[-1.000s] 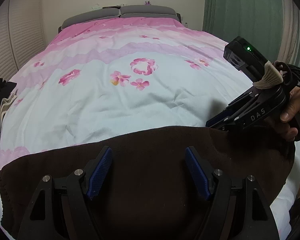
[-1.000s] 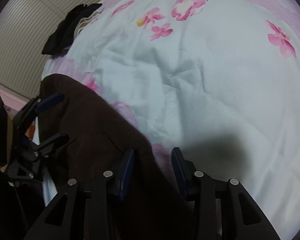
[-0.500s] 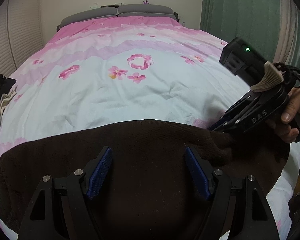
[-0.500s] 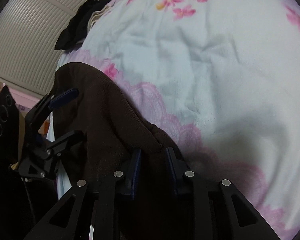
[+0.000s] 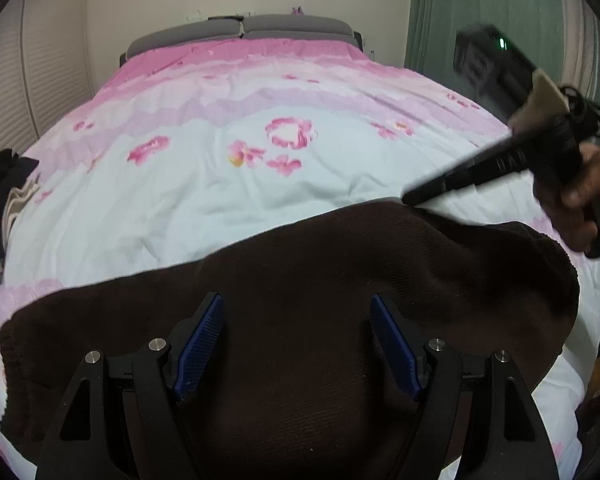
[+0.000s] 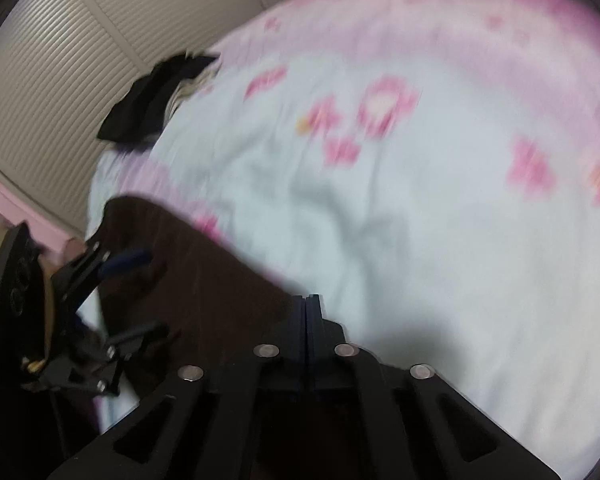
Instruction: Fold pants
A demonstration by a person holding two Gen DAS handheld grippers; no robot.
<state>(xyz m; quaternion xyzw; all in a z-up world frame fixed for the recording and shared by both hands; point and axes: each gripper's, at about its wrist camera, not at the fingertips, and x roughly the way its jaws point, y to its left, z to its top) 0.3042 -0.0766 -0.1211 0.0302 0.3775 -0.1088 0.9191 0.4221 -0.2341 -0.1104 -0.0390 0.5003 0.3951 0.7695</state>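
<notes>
Pants [image 5: 320, 320], dark brown, lie across the near end of the pink flowered bedspread [image 5: 260, 184]. Your right gripper [image 6: 307, 312] has its jaws pinched together on their far edge; your left gripper [image 5: 298, 344] hangs wide open above them, gripping nothing.

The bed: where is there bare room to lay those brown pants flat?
The wide pale middle of the bedspread lies bare between the brown pants and the pink band by the headboard. The left edge holds a dark clothes pile; both grippers crowd the near edge.
</notes>
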